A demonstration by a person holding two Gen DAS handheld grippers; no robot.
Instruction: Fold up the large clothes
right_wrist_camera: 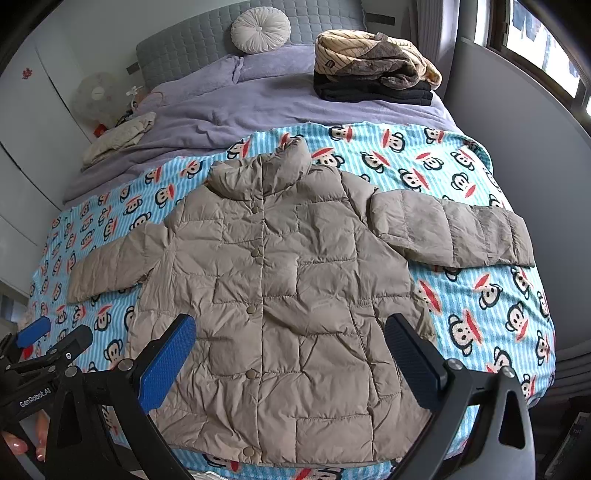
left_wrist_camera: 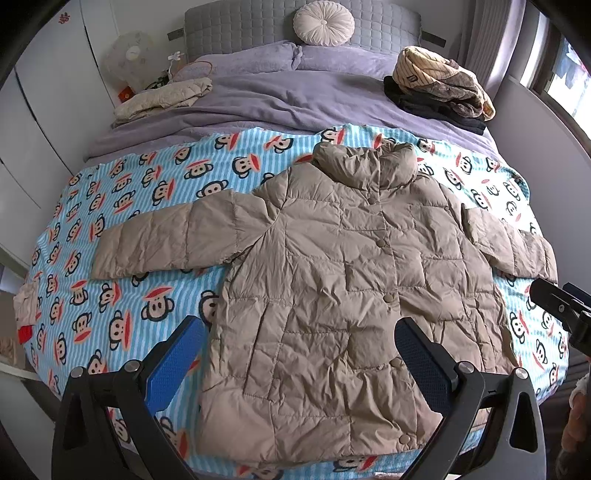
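Note:
A beige quilted puffer jacket [left_wrist_camera: 332, 280] lies flat, front up and buttoned, on a blue monkey-print blanket [left_wrist_camera: 140, 206], both sleeves spread out sideways. It also shows in the right wrist view [right_wrist_camera: 280, 295]. My left gripper [left_wrist_camera: 299, 354] is open and empty, hovering above the jacket's lower hem. My right gripper [right_wrist_camera: 291, 350] is open and empty, above the lower half of the jacket. The left gripper also appears at the left edge of the right wrist view [right_wrist_camera: 48, 339].
The blanket [right_wrist_camera: 480, 295] covers the foot of a bed with purple bedding [left_wrist_camera: 258, 99]. A stack of folded clothes [left_wrist_camera: 439, 88] sits at the far right, a folded cream garment [left_wrist_camera: 162, 98] at the far left. A round cushion [left_wrist_camera: 324, 23] leans on the headboard. A wall runs along the right.

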